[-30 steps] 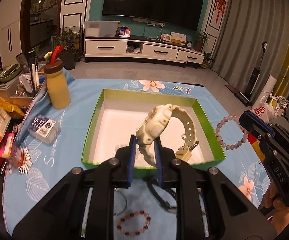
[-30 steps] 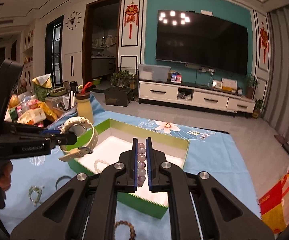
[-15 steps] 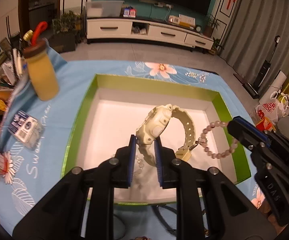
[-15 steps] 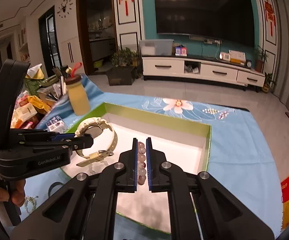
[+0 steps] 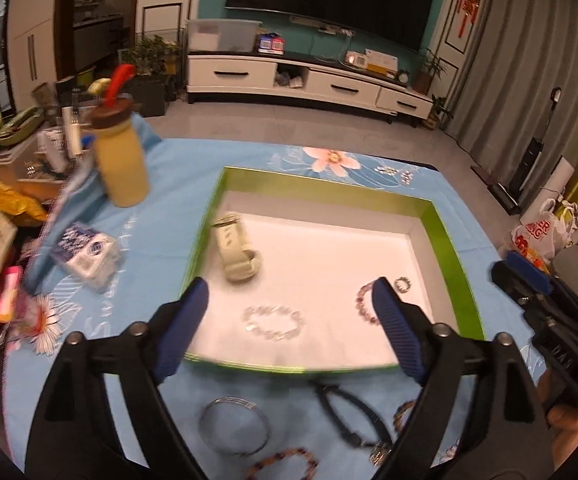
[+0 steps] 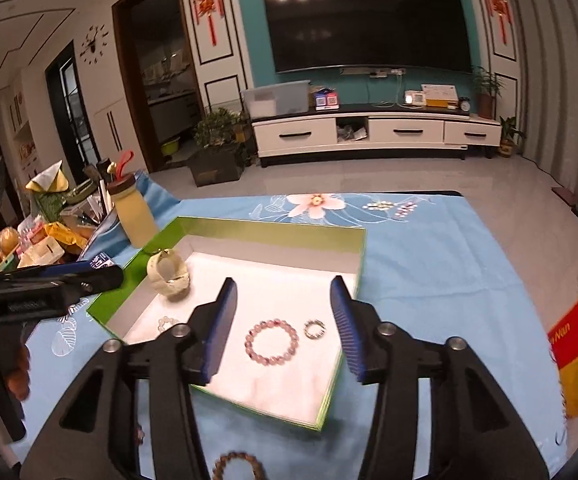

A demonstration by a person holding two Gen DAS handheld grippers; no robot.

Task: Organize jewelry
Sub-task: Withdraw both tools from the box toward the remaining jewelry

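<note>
One cream watch (image 5: 236, 254), two bead bracelets (image 6: 272, 341) and one small ring (image 6: 314, 328) lie in one green-rimmed tray (image 5: 449, 240) ahead of two hand-held grippers. The left hand-held gripper (image 5: 289, 310) and right hand-held gripper (image 6: 282, 318) are both opening, nothing between their jaws. One yellow bottle (image 5: 121, 160) stands on the tabletop (image 6: 429, 248) beyond, left.

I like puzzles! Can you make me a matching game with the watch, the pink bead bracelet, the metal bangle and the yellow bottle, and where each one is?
Things:
1. cream watch
2. pink bead bracelet
3. metal bangle
4. yellow bottle

Places:
A. on the blue cloth, in front of the box
B. inside the box, by its left wall
C. standing left of the box
D. inside the box, beside a small ring

Pairs: 1-B, 2-D, 3-A, 4-C
</note>
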